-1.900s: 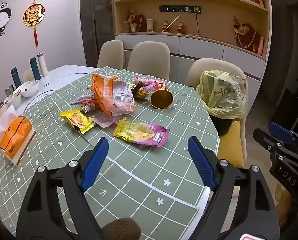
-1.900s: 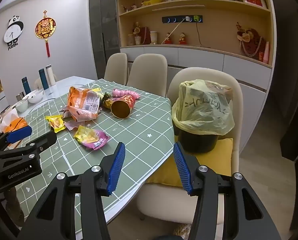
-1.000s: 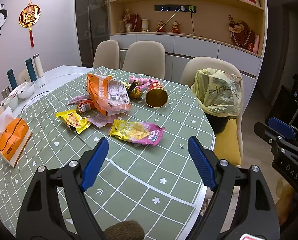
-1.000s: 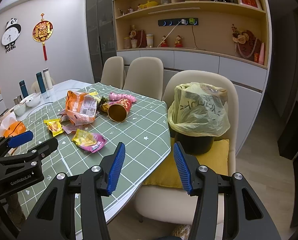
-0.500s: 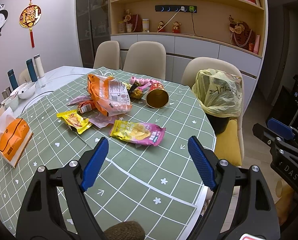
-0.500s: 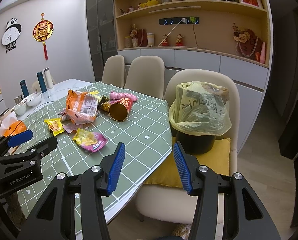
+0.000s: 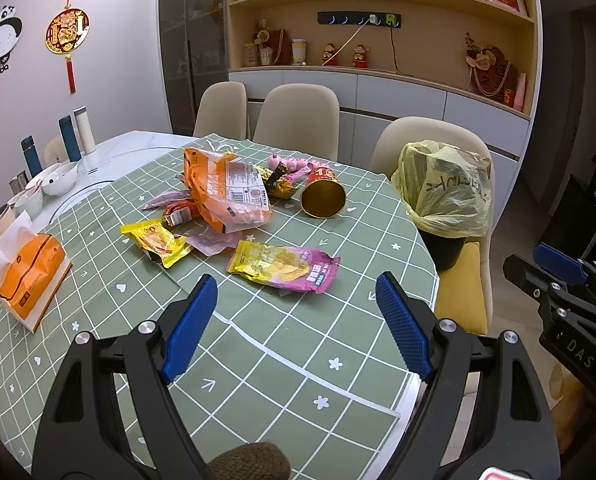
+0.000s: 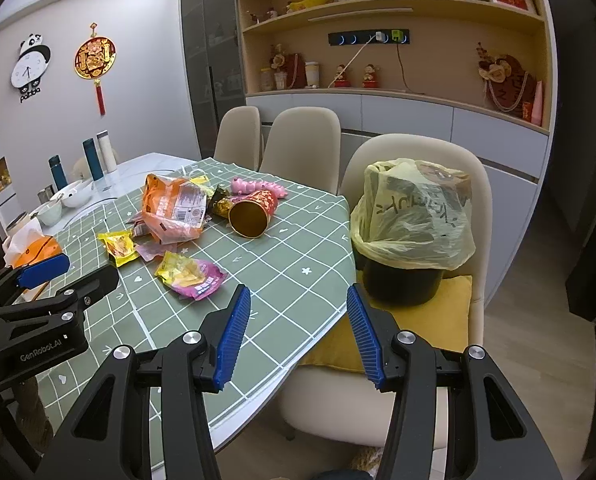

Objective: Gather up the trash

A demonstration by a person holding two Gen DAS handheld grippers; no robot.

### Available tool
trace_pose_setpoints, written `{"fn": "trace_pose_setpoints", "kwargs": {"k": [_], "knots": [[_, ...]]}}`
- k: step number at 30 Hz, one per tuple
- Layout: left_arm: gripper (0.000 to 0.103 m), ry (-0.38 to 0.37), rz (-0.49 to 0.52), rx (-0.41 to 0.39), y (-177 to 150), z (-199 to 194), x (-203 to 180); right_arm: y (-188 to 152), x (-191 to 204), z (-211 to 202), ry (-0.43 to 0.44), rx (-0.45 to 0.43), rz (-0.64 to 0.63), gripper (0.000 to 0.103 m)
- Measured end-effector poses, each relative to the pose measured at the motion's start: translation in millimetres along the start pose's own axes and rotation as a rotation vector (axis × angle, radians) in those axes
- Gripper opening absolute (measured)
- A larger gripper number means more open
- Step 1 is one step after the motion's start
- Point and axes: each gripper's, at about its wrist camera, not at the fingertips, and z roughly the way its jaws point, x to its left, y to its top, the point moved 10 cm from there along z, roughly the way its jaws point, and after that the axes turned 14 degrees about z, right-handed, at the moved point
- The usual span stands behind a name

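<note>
Checked green cloth covers the bench (image 7: 338, 344); crinkled glossy snack wrappers (image 7: 283, 266) lie there; both ribbed-padded tools, left tool (image 7: 295, 316) and right tool (image 8: 298, 328), stand released.

The left wrist view looks forward from above the near part of the tabletop (image 7: 257, 360), facing the shelved wall, with the litter close ahead. The right wrist view sits further right, off the tabletop's edge and seemingly a little further back, facing the same wall. Both views share the pink-and-yellow snack packet (image 7: 283, 266) (image 8: 191, 275), the tipped red cup (image 7: 322, 196) (image 8: 253, 213) and the bag-lined bin (image 7: 444, 200) (image 8: 412, 236) on a chair. Each view catches the other tool at its border.
</note>
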Motion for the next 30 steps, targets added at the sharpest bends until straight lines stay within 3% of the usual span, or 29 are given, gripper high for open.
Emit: {"fn": "trace_pose_setpoints", "kwargs": {"k": [30], "knots": [[0.077,0.014,-0.027,0.017,-4.3,3.8,10.0,-0.3,4.7,11.8,0.009,0.024,-0.017,0.047]]}}
